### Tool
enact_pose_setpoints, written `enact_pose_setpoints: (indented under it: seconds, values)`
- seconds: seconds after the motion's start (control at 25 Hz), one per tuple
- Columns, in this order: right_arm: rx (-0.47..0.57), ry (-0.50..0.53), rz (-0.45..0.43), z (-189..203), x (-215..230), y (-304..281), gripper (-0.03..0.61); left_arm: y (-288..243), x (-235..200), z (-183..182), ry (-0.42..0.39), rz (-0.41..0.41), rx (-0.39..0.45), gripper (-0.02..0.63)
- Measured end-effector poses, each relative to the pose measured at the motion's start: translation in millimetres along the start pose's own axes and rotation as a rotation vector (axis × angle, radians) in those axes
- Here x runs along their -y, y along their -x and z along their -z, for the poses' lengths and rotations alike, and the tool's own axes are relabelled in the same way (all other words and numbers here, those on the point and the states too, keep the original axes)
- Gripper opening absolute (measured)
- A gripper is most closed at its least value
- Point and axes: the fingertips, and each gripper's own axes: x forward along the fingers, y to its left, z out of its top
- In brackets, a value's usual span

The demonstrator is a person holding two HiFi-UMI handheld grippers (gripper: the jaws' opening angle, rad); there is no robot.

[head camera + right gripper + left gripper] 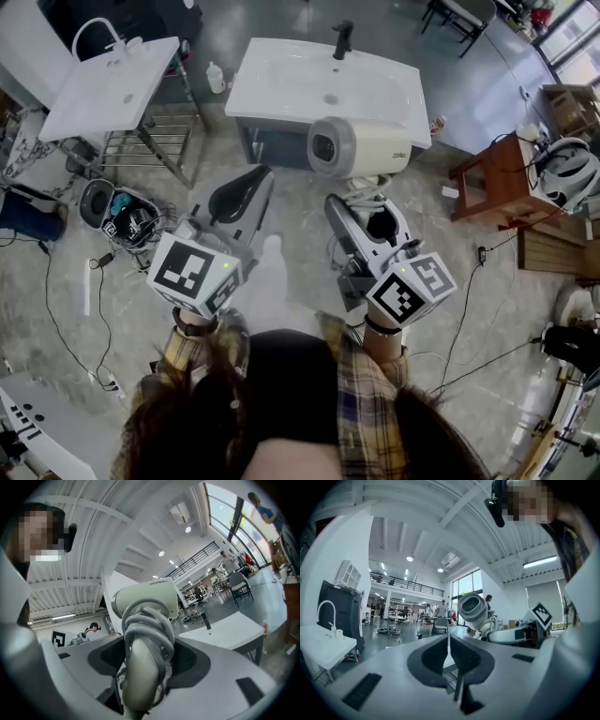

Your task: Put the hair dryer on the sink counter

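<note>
A grey-and-cream hair dryer [356,147] hangs in the air just in front of the white sink counter [281,89], which has a black faucet [342,39]. My right gripper [364,208] is shut on the dryer's handle, with the cord coiled around it. In the right gripper view the handle and cord [143,667] fill the space between the jaws of the right gripper [143,660], and the counter [225,630] lies ahead to the right. My left gripper [251,183] is level beside it, shut and empty. In the left gripper view its pads [461,656] meet, and the dryer [472,609] shows to the right.
A second white sink [108,89] on a metal rack stands at the left, with a bottle [216,77] between the two sinks. A bin [117,211] and cables lie on the floor at the left. A wooden table [497,183] stands at the right.
</note>
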Motion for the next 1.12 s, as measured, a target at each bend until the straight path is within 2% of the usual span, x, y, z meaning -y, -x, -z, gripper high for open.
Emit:
enact_pose_setpoints:
  seconds: [0.36,0.64,0.88,1.12]
  values:
    - [0.017,0.010,0.041,-30,50,-72,0.281,-81,-63,-15,-0.021,0.054,0.019,0.026]
    - [0.004,-0.006,0.079,-52,99,-142,0.281,-149,-124,-14,-0.004,0.077,-0.002,0.026]
    - [-0.042,0.012,0.107,-49,119,-186,0.281,-175,-164,-3,0.024,0.086,-0.033,0.026]
    - [-0.075,-0.013,0.140,-41,132,-210,0.281,-189,-186,11,0.057,0.097,-0.059,0.026]
